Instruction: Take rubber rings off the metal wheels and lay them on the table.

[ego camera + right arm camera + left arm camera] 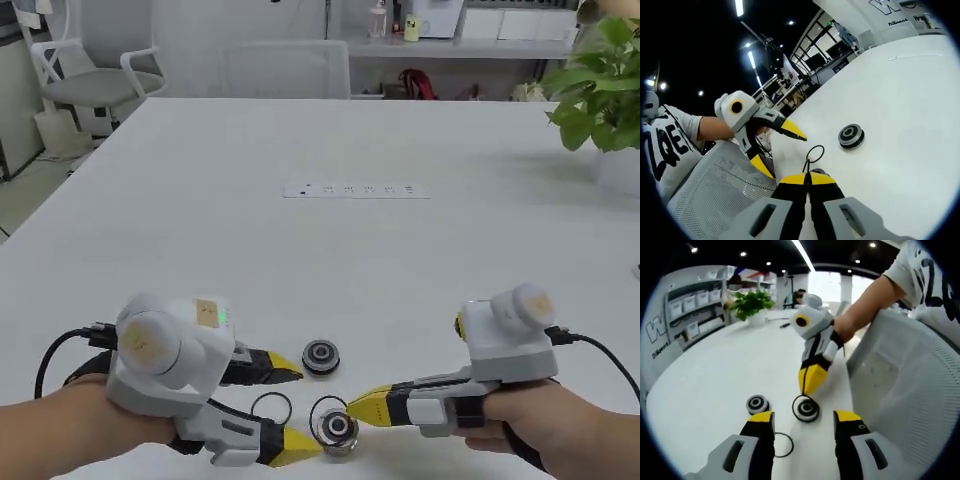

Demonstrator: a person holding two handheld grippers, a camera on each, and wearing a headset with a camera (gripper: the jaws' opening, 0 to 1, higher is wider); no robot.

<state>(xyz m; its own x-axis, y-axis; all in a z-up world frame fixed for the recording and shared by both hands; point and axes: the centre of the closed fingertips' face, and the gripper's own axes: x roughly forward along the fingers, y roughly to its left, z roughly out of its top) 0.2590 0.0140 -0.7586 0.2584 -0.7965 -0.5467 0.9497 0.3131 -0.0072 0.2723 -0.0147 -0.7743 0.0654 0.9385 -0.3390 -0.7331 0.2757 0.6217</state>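
Observation:
Two metal wheels lie near the table's front edge. The far wheel (321, 355) (757, 403) (851, 136) still wears its black rubber ring. On the near wheel (336, 428) (806, 411) the ring (322, 404) (802, 399) is lifted partly off, pinched by my right gripper (362, 408) (807, 387) (808, 179), which is shut on it. A loose rubber ring (270, 408) (783, 445) lies flat on the table to the left of that wheel. My left gripper (297, 405) (805, 420) (782, 152) is open, one jaw on each side of the loose ring, holding nothing.
A white power strip (357, 190) lies at mid-table. A potted plant (600, 90) (752, 302) stands at the far right corner. An office chair (85, 80) is beyond the far left corner. A mesh chair back (890, 380) is close behind the table's front edge.

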